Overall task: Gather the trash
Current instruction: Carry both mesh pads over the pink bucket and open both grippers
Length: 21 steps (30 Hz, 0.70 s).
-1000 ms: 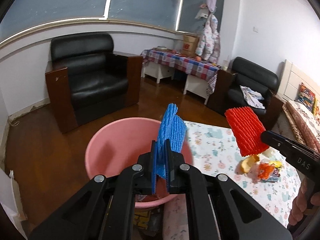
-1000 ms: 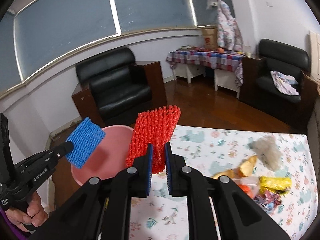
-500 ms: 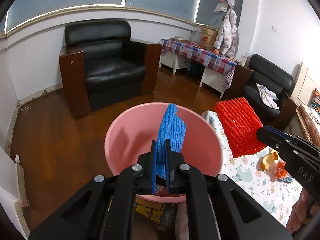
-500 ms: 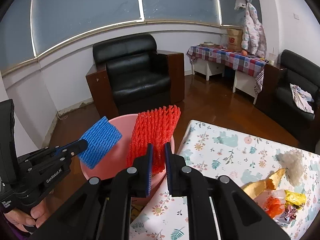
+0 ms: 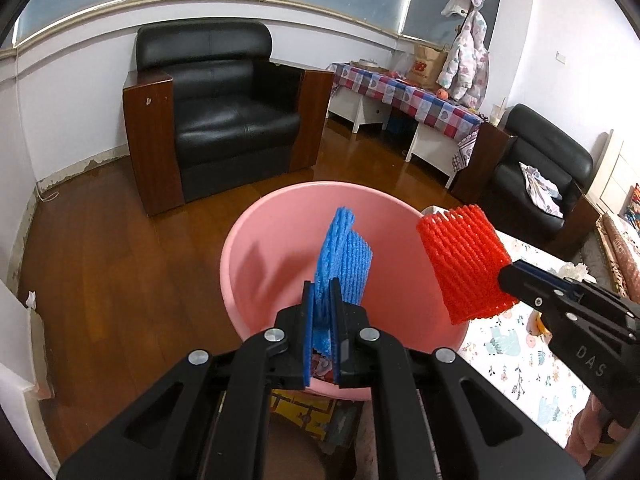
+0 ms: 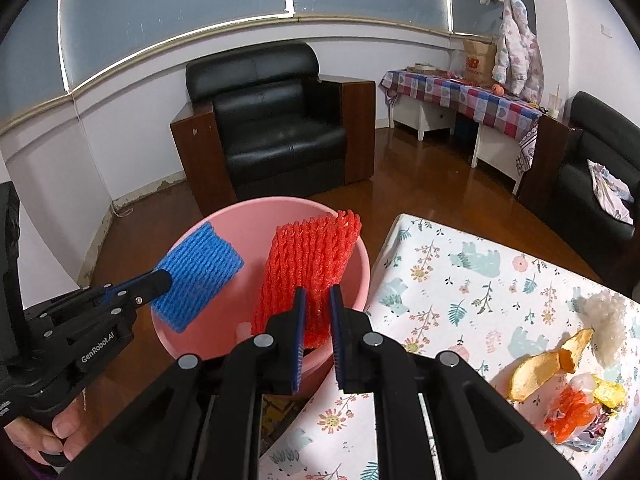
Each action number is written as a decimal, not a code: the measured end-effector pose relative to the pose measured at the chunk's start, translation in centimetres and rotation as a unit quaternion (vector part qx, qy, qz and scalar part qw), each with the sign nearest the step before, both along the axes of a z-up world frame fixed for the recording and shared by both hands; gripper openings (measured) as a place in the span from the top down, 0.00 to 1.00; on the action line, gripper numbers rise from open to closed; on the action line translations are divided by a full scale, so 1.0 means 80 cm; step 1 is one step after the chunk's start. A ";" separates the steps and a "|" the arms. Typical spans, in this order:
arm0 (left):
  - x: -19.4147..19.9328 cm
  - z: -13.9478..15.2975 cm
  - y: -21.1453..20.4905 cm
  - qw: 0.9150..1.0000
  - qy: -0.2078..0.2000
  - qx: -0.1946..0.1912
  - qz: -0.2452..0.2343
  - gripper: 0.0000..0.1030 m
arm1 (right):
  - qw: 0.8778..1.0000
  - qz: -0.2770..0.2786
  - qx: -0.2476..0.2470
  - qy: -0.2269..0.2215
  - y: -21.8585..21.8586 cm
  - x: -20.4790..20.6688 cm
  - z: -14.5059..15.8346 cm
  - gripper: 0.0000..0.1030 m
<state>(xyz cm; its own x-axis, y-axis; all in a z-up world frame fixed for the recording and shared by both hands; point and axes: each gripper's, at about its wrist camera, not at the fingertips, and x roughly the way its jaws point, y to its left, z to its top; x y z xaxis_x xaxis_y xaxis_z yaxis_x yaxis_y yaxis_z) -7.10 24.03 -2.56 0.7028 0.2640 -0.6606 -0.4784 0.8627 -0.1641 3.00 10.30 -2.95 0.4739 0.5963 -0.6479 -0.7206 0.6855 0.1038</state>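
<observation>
Ribbed foam nets [image 5: 343, 258] nearer round basin [image 5: 260, 240]

Open pink basin [image 5: 256, 256] mouth below; table edge [image 6: 394, 232] just right.

Black leather armchair [image 5: 224, 112], checked-cloth side table [image 5: 404, 96], hanging child's jacket [image 6: 516, 56], wooden floor [image 5: 112, 264]

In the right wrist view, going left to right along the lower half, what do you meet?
left gripper → blue foam net → red foam net → floral tablecloth → orange peel → crumpled wrappers
</observation>
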 end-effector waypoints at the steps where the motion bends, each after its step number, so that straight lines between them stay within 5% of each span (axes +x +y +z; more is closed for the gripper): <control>1: 0.001 0.000 0.001 1.000 0.001 -0.001 0.000 0.94 | 1.000 0.001 -0.003 0.001 0.003 0.001 -0.003 0.89; 14: 0.002 -0.007 0.007 1.000 0.006 -0.009 0.006 0.92 | 1.000 0.011 0.001 0.017 0.010 0.002 -0.015 0.84; 18: 0.000 -0.005 0.009 1.000 0.000 -0.017 0.004 0.72 | 1.000 0.011 0.007 0.023 0.007 0.004 -0.015 0.77; 21: -0.001 -0.002 0.005 1.000 -0.006 -0.015 0.000 0.69 | 1.000 0.011 0.010 0.023 0.006 0.003 -0.014 0.74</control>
